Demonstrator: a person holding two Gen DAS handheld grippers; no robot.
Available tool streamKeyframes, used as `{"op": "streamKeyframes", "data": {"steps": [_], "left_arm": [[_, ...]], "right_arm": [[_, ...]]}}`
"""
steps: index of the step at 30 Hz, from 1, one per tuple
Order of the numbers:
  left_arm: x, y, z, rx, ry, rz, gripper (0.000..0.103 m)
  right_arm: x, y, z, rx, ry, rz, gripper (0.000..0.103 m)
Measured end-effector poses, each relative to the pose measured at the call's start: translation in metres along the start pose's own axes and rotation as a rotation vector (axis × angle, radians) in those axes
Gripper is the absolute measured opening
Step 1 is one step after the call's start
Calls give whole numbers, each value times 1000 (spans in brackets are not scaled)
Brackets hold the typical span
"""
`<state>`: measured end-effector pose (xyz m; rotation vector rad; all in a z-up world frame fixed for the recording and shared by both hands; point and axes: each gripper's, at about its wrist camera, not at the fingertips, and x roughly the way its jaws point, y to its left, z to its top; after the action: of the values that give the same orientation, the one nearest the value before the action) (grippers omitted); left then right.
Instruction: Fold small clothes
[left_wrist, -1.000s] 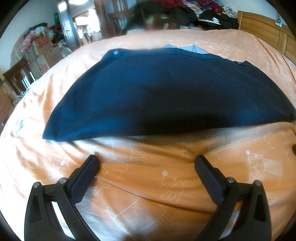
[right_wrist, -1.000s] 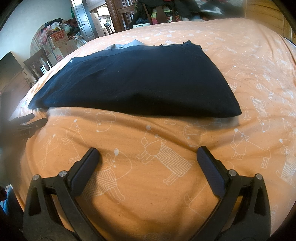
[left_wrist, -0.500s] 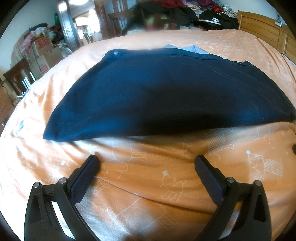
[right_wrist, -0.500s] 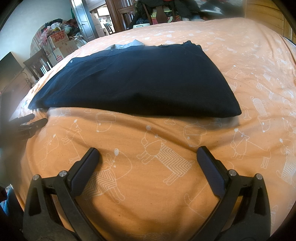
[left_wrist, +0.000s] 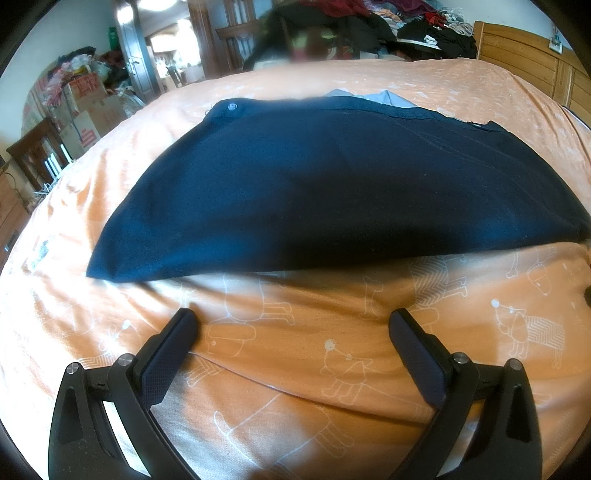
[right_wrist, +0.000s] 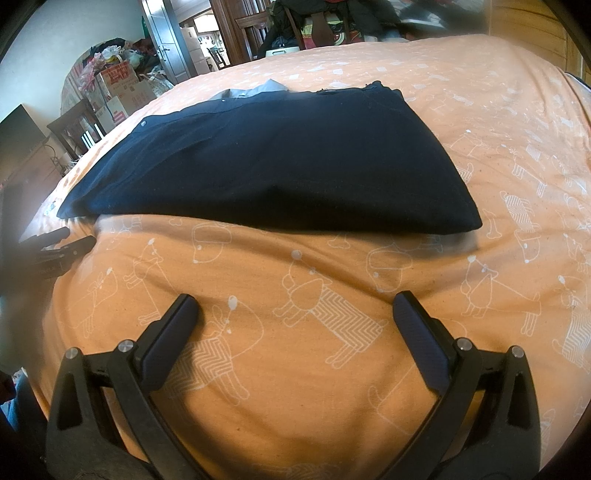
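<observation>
- your left gripper (left_wrist: 291, 328) has its jaws spread wide with nothing between them, low over the sheet (left_wrist: 280, 387).
- your right gripper (right_wrist: 295, 314) is the same: jaws apart, empty, just over the sheet.
- the garment (left_wrist: 332, 192) lies flat at 12 o'clock of both grippers, near but not touching them; from the right wrist it (right_wrist: 280, 162) runs from about 10 to 1 o'clock.
- it reads as already folded at least once: a tidy dark slab with a rounded near edge, a button (left_wrist: 231, 107) at its far left corner and a grey lining (left_wrist: 380, 99) peeking out at the far edge.
- no sleeves or loose flaps show, so the first folds look done.
- what's left, by my judgement: perhaps one more fold to halve it, or nothing; i can't tell how small you want it.
- your left gripper's tips (right_wrist: 62, 243) sit at 9 o'clock in the right wrist view, near the garment's left corner.
</observation>
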<state>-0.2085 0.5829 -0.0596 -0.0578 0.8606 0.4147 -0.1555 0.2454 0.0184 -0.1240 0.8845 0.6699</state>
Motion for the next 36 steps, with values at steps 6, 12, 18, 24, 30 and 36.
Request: {"op": "streamKeyframes", "data": {"steps": [6, 12, 18, 24, 30, 36], "left_arm": [[0, 0, 0, 0, -1, 2, 103], [-1, 0, -1, 0, -1, 2, 103], [-2, -1, -2, 0, -2, 2, 103], [-2, -1, -2, 0, -2, 3, 103], [-2, -2, -2, 0, -2, 3, 103], [-2, -2, -2, 0, -2, 4, 103]], "right_arm": [[1, 1, 0, 1, 0, 0, 103], [1, 1, 0, 1, 0, 1, 103], [1, 1, 0, 1, -1, 2, 103], [1, 0, 0, 2, -1, 2, 103], [2, 2, 1, 2, -1, 2, 103], [2, 1, 0, 3, -1, 3, 103]]}}
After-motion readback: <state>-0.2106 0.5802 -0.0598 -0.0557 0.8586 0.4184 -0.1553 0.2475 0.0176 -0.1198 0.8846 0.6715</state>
